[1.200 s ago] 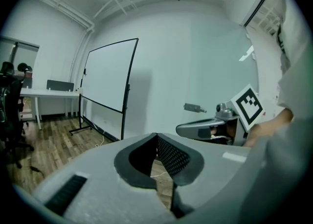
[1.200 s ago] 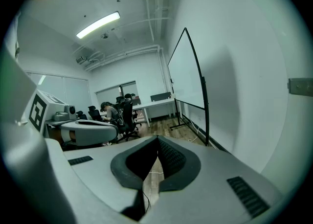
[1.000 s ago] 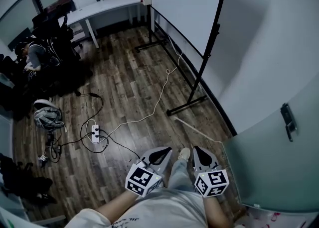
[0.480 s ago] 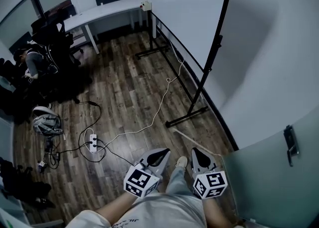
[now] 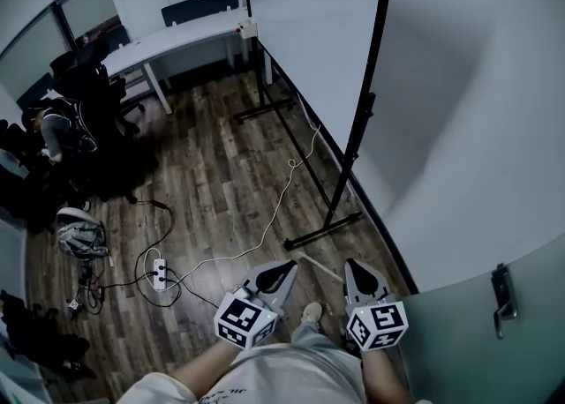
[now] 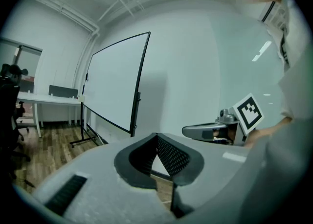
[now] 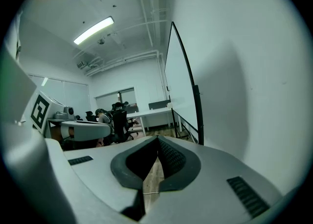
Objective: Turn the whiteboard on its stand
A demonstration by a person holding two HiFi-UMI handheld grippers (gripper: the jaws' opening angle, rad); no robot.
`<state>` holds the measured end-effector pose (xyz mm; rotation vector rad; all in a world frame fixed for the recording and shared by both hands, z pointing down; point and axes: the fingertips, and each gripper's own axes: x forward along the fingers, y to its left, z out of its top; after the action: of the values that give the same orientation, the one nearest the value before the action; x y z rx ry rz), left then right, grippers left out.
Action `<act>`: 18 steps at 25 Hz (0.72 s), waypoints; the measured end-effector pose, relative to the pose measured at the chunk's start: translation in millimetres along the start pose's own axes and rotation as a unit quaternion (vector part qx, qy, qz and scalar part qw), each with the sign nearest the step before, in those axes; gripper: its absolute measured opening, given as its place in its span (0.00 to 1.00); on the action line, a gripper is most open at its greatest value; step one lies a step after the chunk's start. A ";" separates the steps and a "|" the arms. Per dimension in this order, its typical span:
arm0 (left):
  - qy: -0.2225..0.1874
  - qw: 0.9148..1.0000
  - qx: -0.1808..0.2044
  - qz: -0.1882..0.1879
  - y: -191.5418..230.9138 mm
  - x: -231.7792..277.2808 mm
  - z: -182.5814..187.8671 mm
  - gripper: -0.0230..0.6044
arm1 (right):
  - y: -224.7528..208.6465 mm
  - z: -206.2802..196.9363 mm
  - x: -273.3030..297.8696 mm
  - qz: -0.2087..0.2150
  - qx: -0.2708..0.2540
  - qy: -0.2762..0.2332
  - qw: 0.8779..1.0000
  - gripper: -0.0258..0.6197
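Observation:
The whiteboard [image 5: 305, 32] stands upright on its black stand [image 5: 323, 228] along the wall, ahead of me. It also shows in the left gripper view as a whiteboard [image 6: 113, 83] at the left, and nearly edge-on in the right gripper view as a whiteboard [image 7: 180, 88]. My left gripper [image 5: 284, 270] and right gripper [image 5: 357, 268] are held low, close to my body, well short of the stand. Both are shut, with nothing between the pads. The left gripper [image 6: 156, 135] and right gripper [image 7: 157, 139] point toward the board's near post [image 5: 365, 111].
A white cable [image 5: 267, 215] runs across the wood floor to a power strip [image 5: 159, 272]. A white desk [image 5: 177, 34], office chairs [image 5: 88, 85] and a seated person [image 5: 55, 124] are at the back left. A glass door with a handle [image 5: 501, 301] is at my right.
The board's stand has come closer and slid left in the head view. Both grippers stay shut and low in front of me.

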<state>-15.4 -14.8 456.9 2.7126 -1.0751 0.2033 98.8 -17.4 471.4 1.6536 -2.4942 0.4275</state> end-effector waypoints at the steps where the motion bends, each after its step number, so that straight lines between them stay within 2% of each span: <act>1: -0.001 1.000 0.000 0.002 1.5 7.4 3.8 0.05 | -7.8 3.8 3.4 0.000 0.000 -0.001 1.000 0.05; 11: -0.005 1.000 0.013 0.014 15.2 72.7 22.7 0.05 | -64.4 21.3 37.1 0.009 -0.004 -0.007 1.000 0.05; 18: -0.004 1.000 0.005 0.015 40.0 82.8 28.4 0.05 | -69.2 29.8 60.2 0.008 -0.006 -0.003 1.000 0.05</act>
<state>18.3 -104.8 452.5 2.7091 -1.1218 0.2043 140.0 -104.5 469.8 1.6336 -2.5120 0.4087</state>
